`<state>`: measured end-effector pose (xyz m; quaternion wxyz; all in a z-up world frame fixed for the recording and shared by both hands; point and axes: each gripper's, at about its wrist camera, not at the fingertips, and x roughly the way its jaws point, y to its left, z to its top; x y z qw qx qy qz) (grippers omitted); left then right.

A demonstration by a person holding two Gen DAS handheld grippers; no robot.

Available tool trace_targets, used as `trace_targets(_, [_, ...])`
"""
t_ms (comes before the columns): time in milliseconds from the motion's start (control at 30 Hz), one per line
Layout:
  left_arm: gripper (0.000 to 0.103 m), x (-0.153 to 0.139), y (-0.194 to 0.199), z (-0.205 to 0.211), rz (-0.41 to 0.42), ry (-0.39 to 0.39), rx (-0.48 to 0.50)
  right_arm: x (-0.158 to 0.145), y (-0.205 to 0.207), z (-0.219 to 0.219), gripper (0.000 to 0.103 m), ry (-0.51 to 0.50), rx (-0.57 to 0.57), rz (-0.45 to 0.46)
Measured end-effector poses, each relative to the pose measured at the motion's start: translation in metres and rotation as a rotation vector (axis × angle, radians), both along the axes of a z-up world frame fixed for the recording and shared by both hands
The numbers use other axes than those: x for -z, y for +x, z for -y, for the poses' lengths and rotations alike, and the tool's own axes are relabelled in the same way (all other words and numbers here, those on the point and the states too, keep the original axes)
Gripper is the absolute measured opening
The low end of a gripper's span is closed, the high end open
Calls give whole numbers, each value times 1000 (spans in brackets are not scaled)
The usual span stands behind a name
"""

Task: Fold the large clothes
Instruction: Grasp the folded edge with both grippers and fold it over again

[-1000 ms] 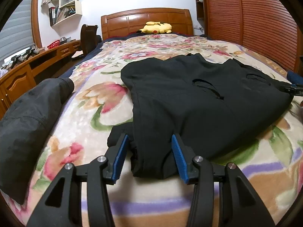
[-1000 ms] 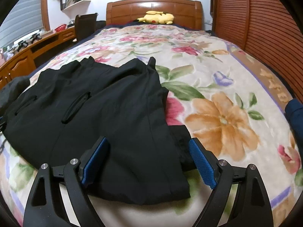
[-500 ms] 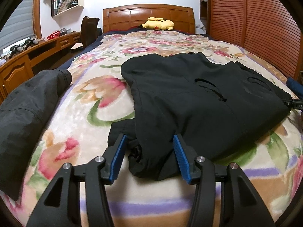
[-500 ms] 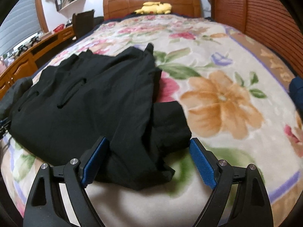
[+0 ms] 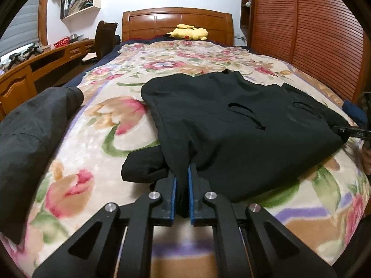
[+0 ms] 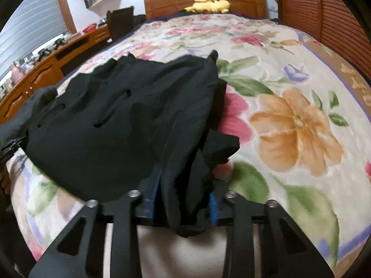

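A large black jacket [image 5: 231, 125] lies spread on the flowered bedspread [image 5: 97, 125], with two pocket slits showing. My left gripper [image 5: 182, 197] is shut on the jacket's near left hem, the cloth pinched between the blue pads. In the right wrist view the same jacket [image 6: 120, 120] lies to the left, and my right gripper [image 6: 185, 199] is closed on a thick bunch of its near right hem. The right gripper's tip also shows in the left wrist view [image 5: 347, 133] at the jacket's far right edge.
A second dark garment [image 5: 27, 134] lies on the bed's left side. A yellow plush toy [image 5: 189, 32] rests at the wooden headboard [image 5: 176, 23]. A wooden desk [image 5: 34, 67] runs along the left, a slatted wardrobe [image 5: 313, 34] on the right.
Both grippers moved forward onto the jacket's near hem and went from wide open to shut on the cloth. The hem has bunched and lifted slightly.
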<state>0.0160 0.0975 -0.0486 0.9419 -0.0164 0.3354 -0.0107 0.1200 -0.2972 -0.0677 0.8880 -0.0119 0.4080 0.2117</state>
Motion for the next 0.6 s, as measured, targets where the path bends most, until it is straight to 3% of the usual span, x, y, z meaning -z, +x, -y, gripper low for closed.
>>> trace_targets(467, [1, -46, -62, 25, 42, 66, 49, -51, -58, 5, 17, -42, 33, 91])
trace_targets(600, [2, -43, -85, 29, 26, 39, 84, -64, -83, 16, 17, -54, 41, 107])
